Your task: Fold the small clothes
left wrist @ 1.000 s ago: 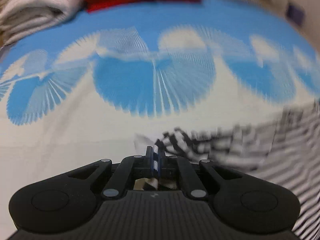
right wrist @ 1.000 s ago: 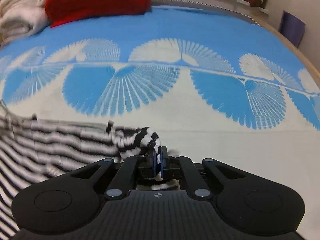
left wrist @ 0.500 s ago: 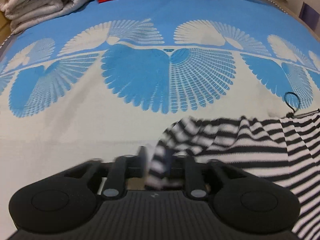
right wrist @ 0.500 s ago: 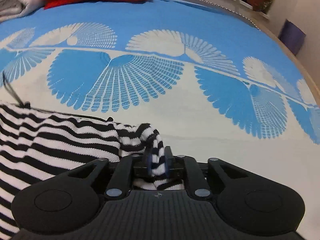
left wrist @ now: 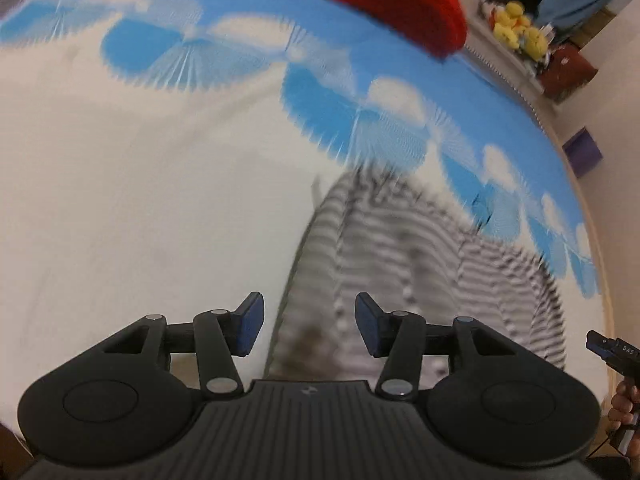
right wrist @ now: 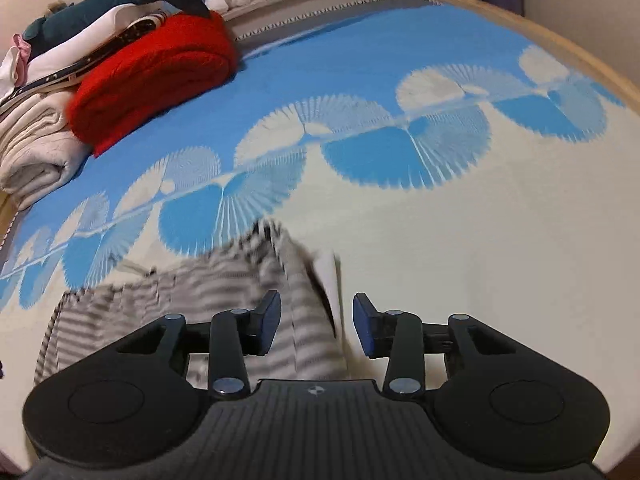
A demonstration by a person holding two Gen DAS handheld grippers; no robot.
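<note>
Left wrist: striped garment (left wrist: 408, 248) below and beyond open tool (left wrist: 310, 322).

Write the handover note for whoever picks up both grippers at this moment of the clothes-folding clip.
Left gripper: jaws have just been opening, nothing pinched; it hangs over the left part of the striped garment.
Right gripper: jaws have just been opening too, apart over the garment's right edge, pads clear of the cloth.
The garment lies on the blue and white bedspread, released from both grips. The picture is blurred, so how neat the fold is cannot be judged.
Left to do: check the fold, make any further folds.
The red blanket sits at the far end.
</note>
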